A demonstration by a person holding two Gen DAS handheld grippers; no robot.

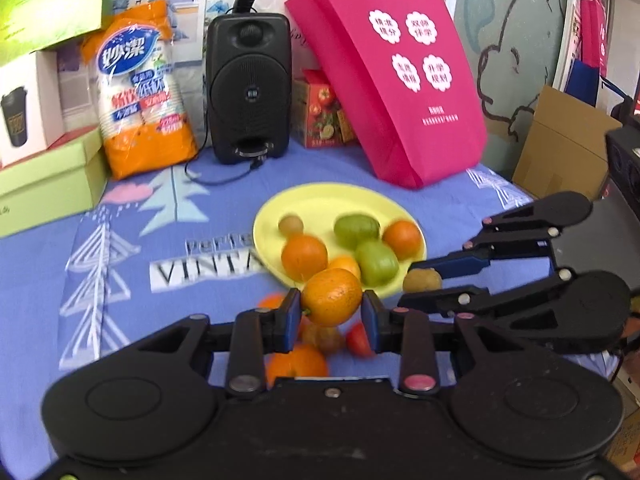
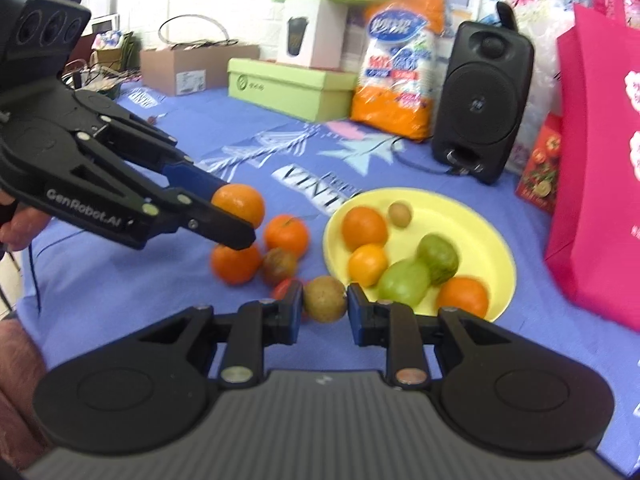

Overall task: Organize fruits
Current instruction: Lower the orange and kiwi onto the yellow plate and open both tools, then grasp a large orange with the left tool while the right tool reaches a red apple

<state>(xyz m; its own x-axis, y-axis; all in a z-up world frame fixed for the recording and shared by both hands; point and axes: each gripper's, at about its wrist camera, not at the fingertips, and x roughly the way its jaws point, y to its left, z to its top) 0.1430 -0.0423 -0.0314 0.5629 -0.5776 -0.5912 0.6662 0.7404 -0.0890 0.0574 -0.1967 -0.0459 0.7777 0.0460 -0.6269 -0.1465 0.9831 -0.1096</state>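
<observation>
Nearest the lens in the left wrist view, the left gripper [image 1: 331, 312] pinches an orange [image 1: 331, 298] between its blue pads, low in the centre of the frame and clear of the blue printed cloth [image 1: 132, 320]. In the right wrist view the right gripper [image 2: 325, 308] is pressed onto a small brown fruit [image 2: 325, 299], perhaps a kiwi, bottom centre. Both loads hang just short of the yellow plate [image 1: 320, 200], which sits mid-frame and already carries oranges, two green fruits [image 1: 366, 246] and a small brownish one.

The step in hand looks like carrying both pieces over the near rim and setting them down. The bare yellow lies at the far and left parts of the plate, so the orange is best taken over the crowded near side and lowered there; dropping it onto the pile would likely send round fruit rolling off. The two grippers are close together, so I would place one piece at a time. Lower until the fruit rests, then spread the fingers gently.

Several loose fruits [image 2: 256, 256], oranges and a red one among them, lie on the cloth left of the plate.
</observation>
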